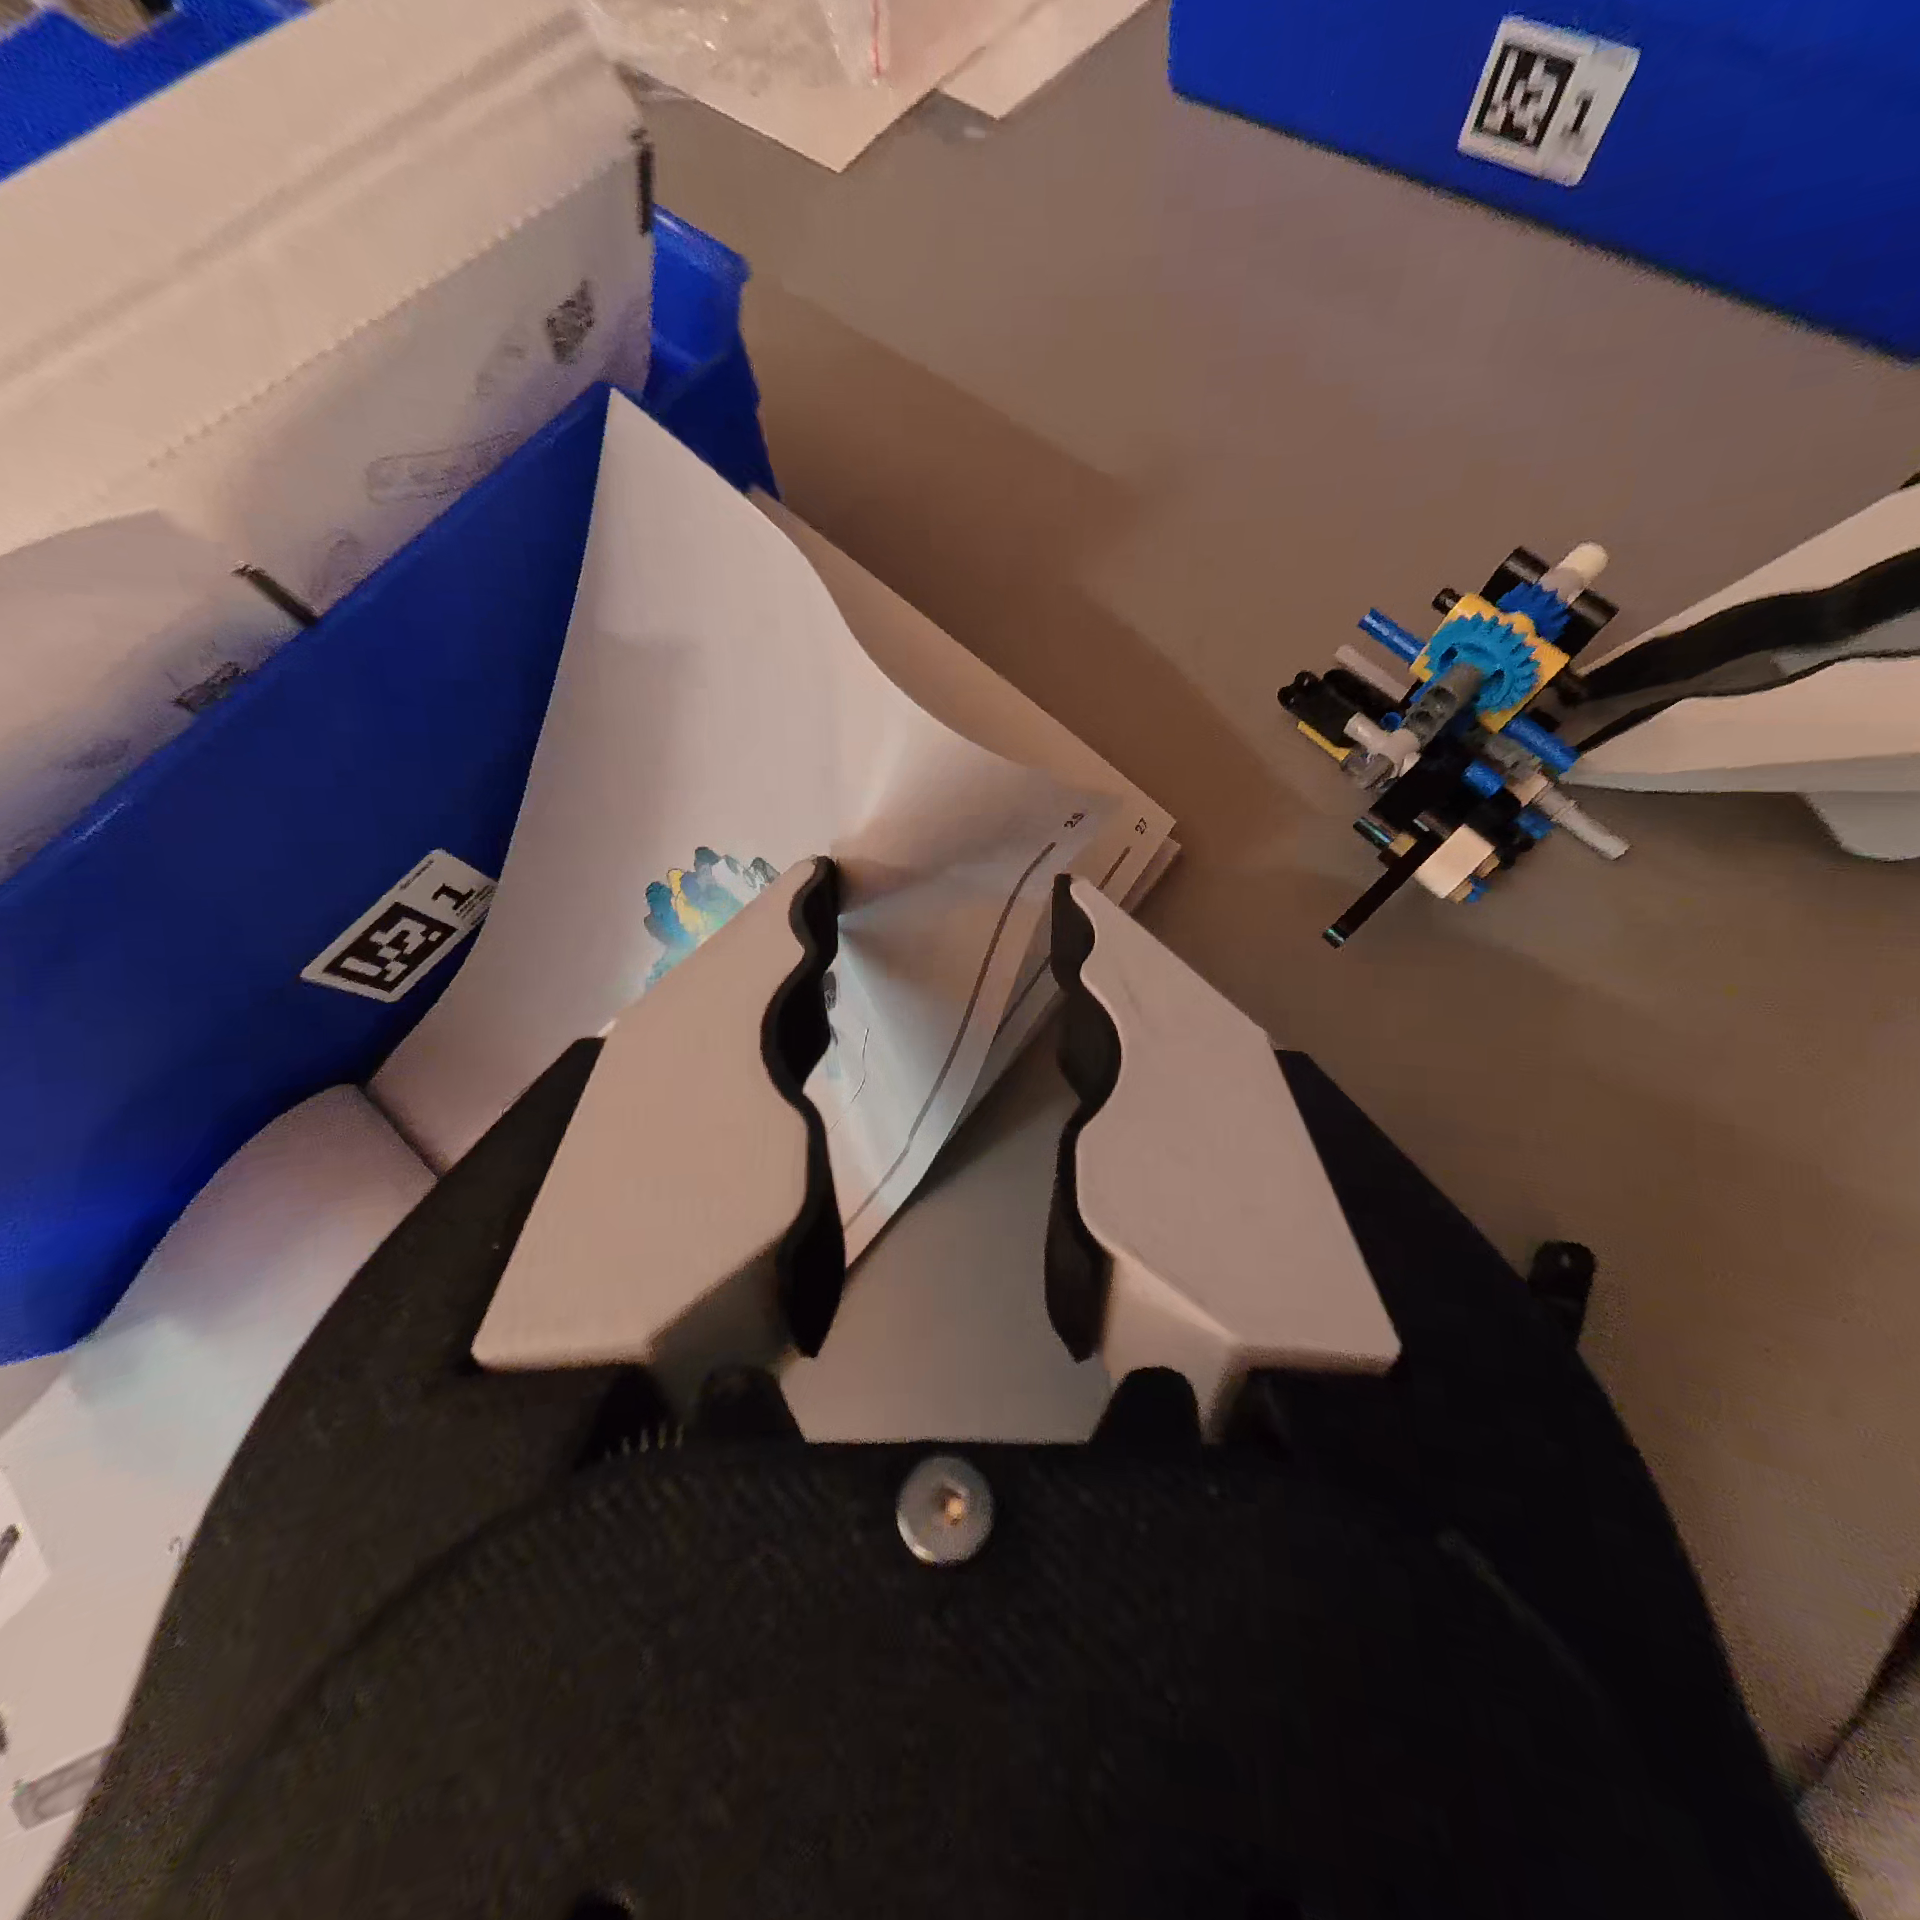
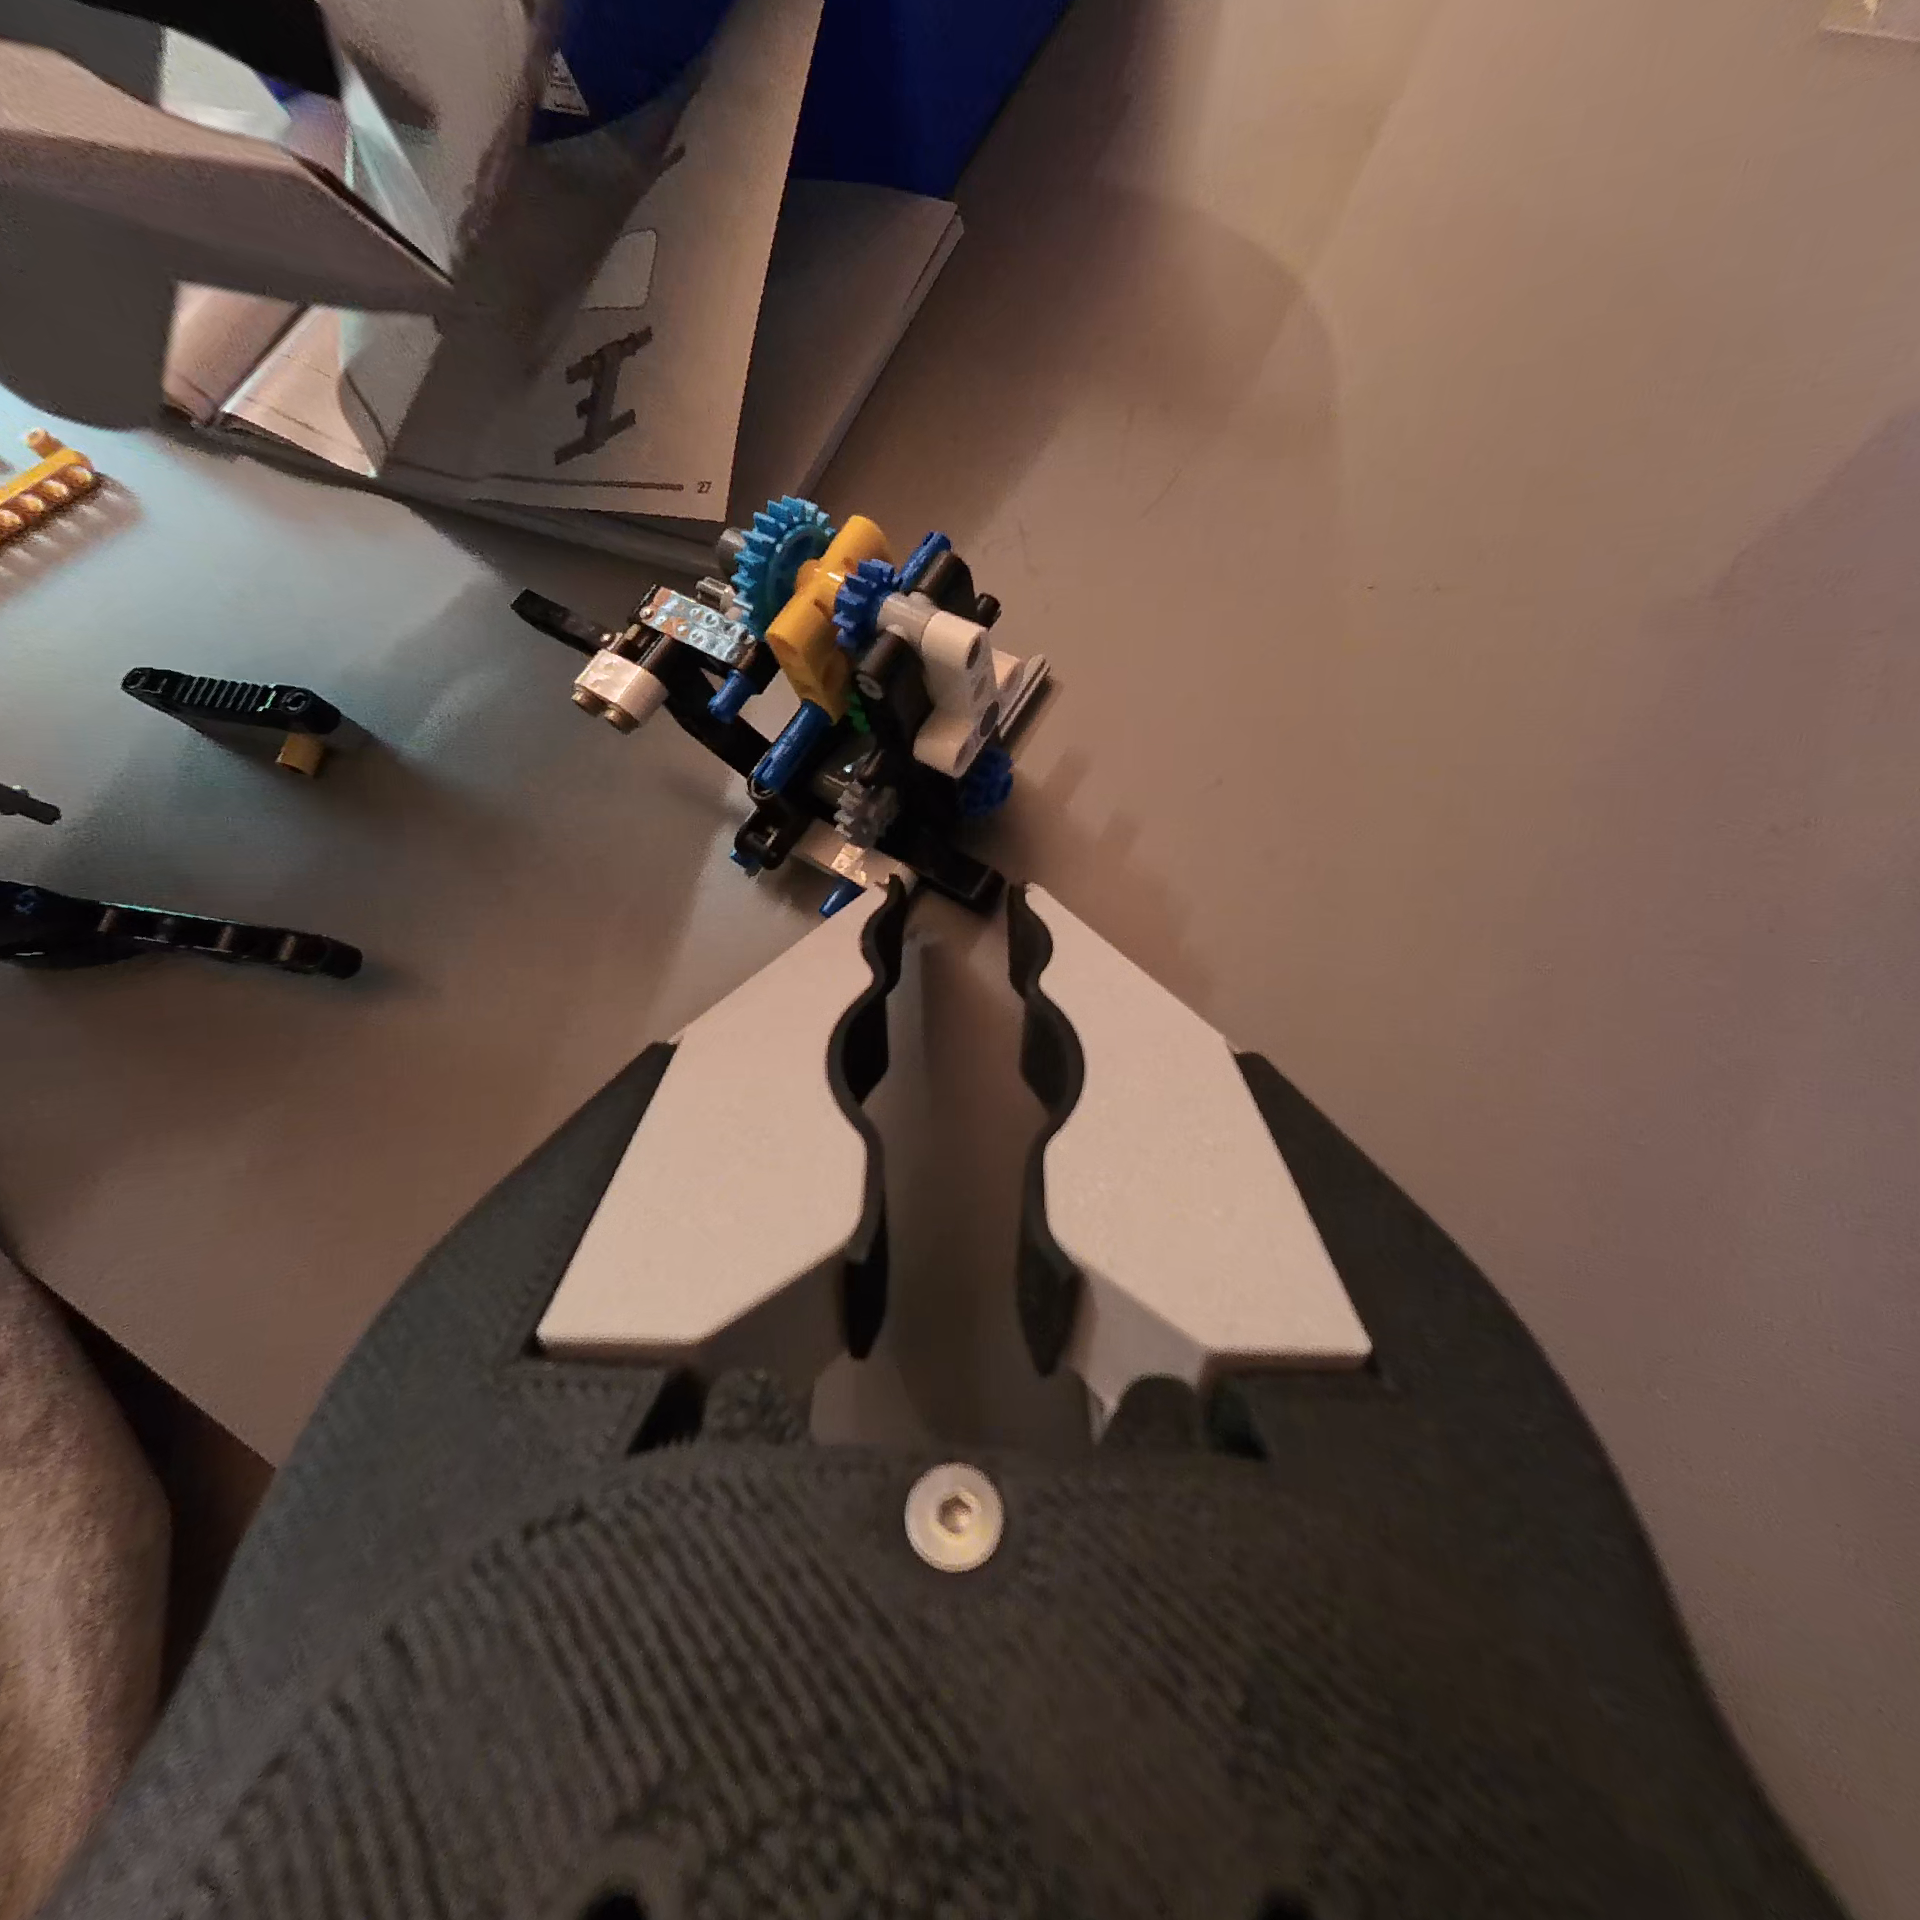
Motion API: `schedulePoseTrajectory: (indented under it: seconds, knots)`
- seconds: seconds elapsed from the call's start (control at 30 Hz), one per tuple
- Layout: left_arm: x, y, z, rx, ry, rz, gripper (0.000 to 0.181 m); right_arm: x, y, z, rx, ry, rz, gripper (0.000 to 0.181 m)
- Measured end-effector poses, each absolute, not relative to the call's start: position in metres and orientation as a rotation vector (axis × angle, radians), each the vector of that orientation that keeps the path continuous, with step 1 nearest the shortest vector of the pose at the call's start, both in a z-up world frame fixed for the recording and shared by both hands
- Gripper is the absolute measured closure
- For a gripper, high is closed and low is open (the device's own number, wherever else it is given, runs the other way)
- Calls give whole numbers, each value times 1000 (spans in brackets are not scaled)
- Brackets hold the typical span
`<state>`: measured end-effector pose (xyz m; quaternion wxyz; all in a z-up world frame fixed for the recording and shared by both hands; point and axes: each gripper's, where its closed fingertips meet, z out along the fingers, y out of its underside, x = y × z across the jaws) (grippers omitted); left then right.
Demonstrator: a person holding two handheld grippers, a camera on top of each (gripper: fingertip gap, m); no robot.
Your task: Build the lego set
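The partly built lego assembly, with blue gears, a yellow block and black beams, rests on the grey table. My right gripper is closed narrowly on the end of its black beam. The assembly also shows in the left wrist view, with the right gripper's fingers against its right side. My left gripper is open over the instruction booklet. One page curls upward and its lower edge runs between the fingers. The booklet also shows behind the assembly in the right wrist view.
A blue bin holding white paper bags stands left of the booklet. Another blue bin is at the back right. A black gear rack, a black beam and a yellow beam lie left of the assembly.
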<state>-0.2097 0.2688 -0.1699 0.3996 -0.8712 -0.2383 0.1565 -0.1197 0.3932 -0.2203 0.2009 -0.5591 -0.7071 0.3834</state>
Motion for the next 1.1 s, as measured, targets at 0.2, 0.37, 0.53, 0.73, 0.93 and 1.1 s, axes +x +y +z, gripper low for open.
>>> schedulePoseTrajectory:
  seconds: [0.2, 0.37, 0.53, 0.73, 0.93, 1.1]
  knots:
    - [-215, 242, -145, -2023, -733, 296, 143, -120, 393, -220, -1562, -1974, 1073, 163]
    - [-220, 205, -128, -1892, -830, 241, 143, -119, 393, -220, -1561, -1973, 1072, 163]
    - [-226, 175, -121, -1782, -911, 193, 143, -119, 393, -221, -1559, -1977, 1057, 163]
    - [-232, 141, -124, -1648, -1009, 98, 143, -120, 394, -221, -1561, -1971, 1058, 163]
    - [-242, 103, -133, -1499, -1100, 21, 143, -120, 394, -221, -1561, -1972, 1050, 163]
    - [-248, 84, -137, -1428, -1116, -34, 143, -119, 394, -222, -1559, -1977, 1036, 163]
